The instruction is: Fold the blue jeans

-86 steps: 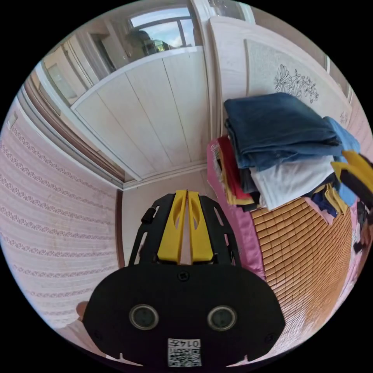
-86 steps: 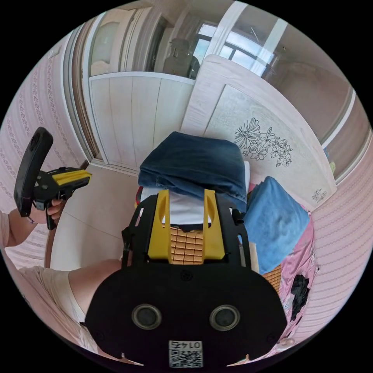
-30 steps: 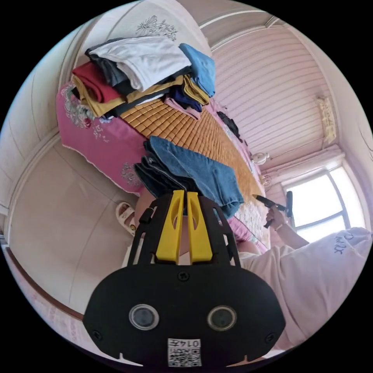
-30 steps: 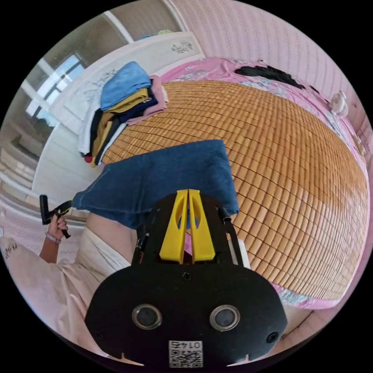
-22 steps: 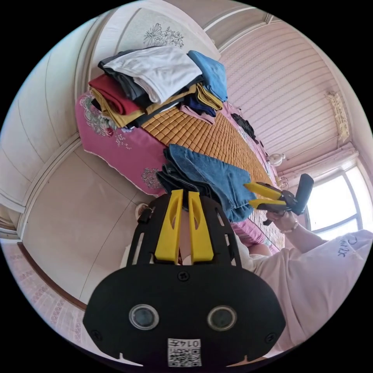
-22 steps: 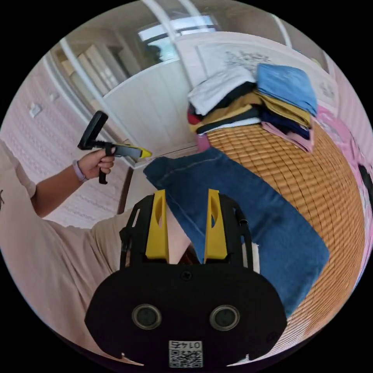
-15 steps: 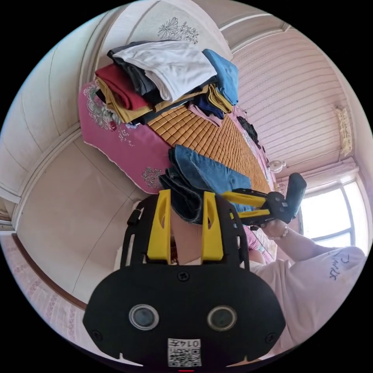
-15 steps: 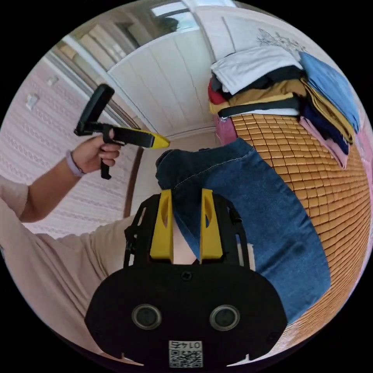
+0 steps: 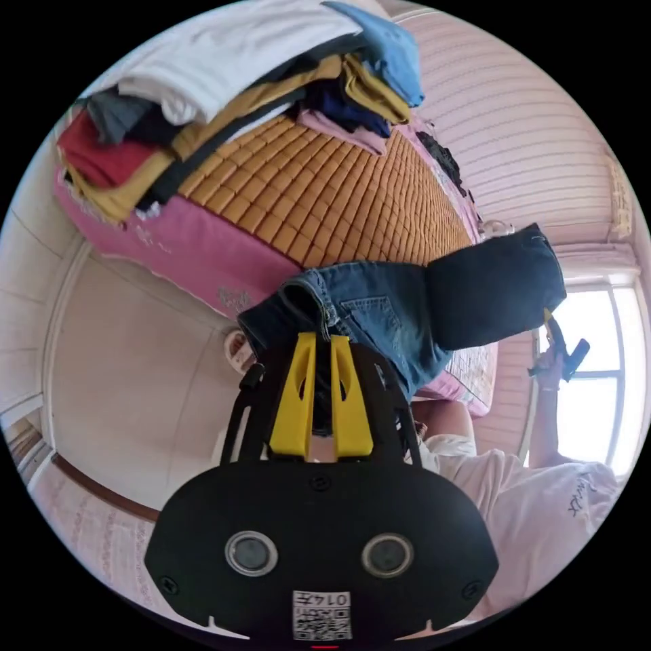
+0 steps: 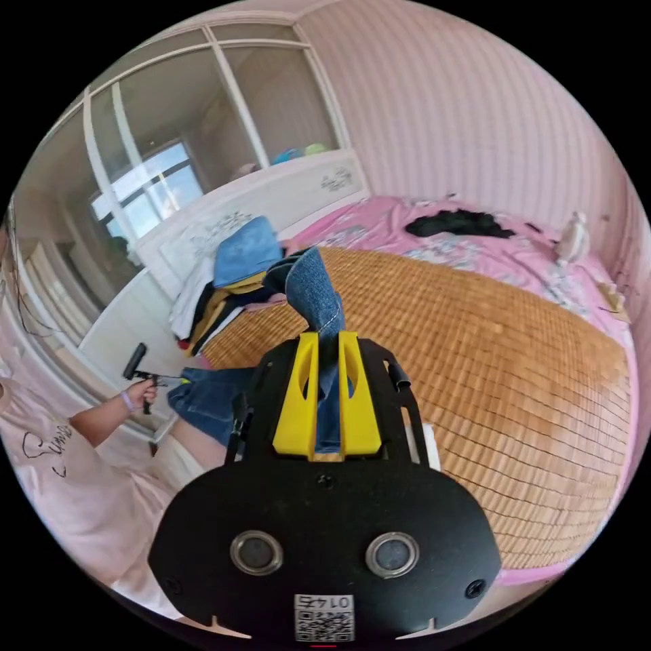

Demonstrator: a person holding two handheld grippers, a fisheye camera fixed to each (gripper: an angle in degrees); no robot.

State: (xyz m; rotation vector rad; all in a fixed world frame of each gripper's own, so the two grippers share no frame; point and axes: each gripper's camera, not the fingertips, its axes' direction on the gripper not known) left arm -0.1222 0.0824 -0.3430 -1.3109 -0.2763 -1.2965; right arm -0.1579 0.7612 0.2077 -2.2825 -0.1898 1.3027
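Note:
The blue jeans [image 9: 380, 308] hang in the air beside the bed, stretched between both grippers. My left gripper [image 9: 321, 337] is shut on the waistband end, low by the bed's edge. The far end [image 9: 495, 288] is lifted up by my right gripper [image 9: 557, 342], held in a raised hand. In the right gripper view, my right gripper [image 10: 327, 333] is shut on a fold of the jeans [image 10: 313, 291] that stands up between its jaws. The lower part of the jeans [image 10: 207, 400] runs down to my left gripper [image 10: 178, 380], held in the person's other hand.
A bamboo mat [image 10: 488, 352] covers the bed over a pink sheet [image 9: 183, 237]. A stack of folded clothes [image 9: 224, 74] sits near the white headboard [image 10: 271, 196]. A black garment [image 10: 461, 222] lies on the far side. A slipper [image 9: 234, 342] is on the floor.
The jeans lay folded on the mat's edge; both grippers opened, then shut on them. They are now lifted off the mat, and the right gripper has raised its end high.

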